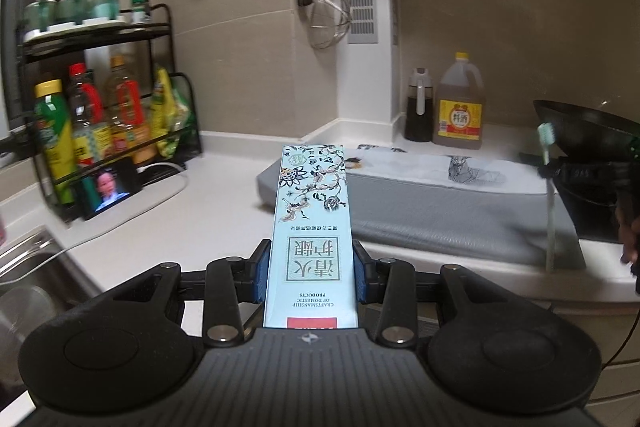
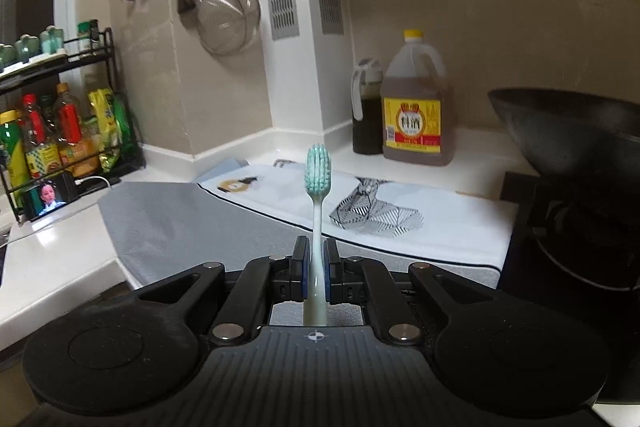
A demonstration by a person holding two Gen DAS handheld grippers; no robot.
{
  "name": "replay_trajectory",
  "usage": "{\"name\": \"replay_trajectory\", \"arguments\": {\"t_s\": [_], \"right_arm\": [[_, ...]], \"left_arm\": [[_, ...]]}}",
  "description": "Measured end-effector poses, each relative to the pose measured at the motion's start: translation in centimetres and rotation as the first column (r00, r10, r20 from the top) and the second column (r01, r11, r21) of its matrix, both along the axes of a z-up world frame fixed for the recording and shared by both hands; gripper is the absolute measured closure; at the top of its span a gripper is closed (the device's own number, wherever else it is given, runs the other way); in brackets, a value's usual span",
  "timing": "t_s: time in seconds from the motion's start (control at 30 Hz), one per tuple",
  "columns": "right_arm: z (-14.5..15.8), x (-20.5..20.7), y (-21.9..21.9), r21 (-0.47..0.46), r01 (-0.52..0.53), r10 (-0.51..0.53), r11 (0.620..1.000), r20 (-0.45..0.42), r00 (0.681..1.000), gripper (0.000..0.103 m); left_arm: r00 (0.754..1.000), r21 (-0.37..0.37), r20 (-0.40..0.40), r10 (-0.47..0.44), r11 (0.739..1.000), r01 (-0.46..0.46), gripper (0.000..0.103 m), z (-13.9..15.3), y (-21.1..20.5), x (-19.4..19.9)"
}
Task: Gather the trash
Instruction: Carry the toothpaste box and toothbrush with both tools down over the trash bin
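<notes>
Kitchen corner with beige tiles and a white stone table [image 2: 52, 267], grey mat [image 2: 192, 223] laid across it, black wok [image 2: 568, 131] off to the right. We reckon we're mid-carry: both bits of trash are already picked up and off the surface. Our left gripper [image 1: 311, 277] is partly closed, clamped on the sides of a long pale-blue printed cardboard toothpaste box [image 1: 310, 227] that sticks out forward over the table. Our right gripper [image 2: 316, 277] is pinched nearly all the way on the handle of a pale-green plastic toothbrush [image 2: 317, 195], bristles pointing up. No bin visible in either view, so next we'd need to find one and keep both grips firm on the way.
</notes>
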State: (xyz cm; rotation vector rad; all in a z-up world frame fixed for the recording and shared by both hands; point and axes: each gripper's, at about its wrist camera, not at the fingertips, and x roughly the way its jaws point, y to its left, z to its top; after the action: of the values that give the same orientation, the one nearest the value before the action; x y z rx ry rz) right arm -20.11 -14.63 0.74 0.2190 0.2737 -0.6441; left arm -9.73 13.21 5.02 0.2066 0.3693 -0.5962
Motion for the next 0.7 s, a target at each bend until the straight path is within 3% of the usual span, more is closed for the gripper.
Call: {"name": "replay_trajectory", "arguments": {"t_s": [0.7], "right_arm": [[3.1,-4.3,4.8,-0.063,-0.043,0.049,0.997,0.096,0.994,0.095]], "left_arm": [[0.999,-0.037,0.022,0.044,0.998,-0.043,0.059,0.2,3.6,-4.8]]}}
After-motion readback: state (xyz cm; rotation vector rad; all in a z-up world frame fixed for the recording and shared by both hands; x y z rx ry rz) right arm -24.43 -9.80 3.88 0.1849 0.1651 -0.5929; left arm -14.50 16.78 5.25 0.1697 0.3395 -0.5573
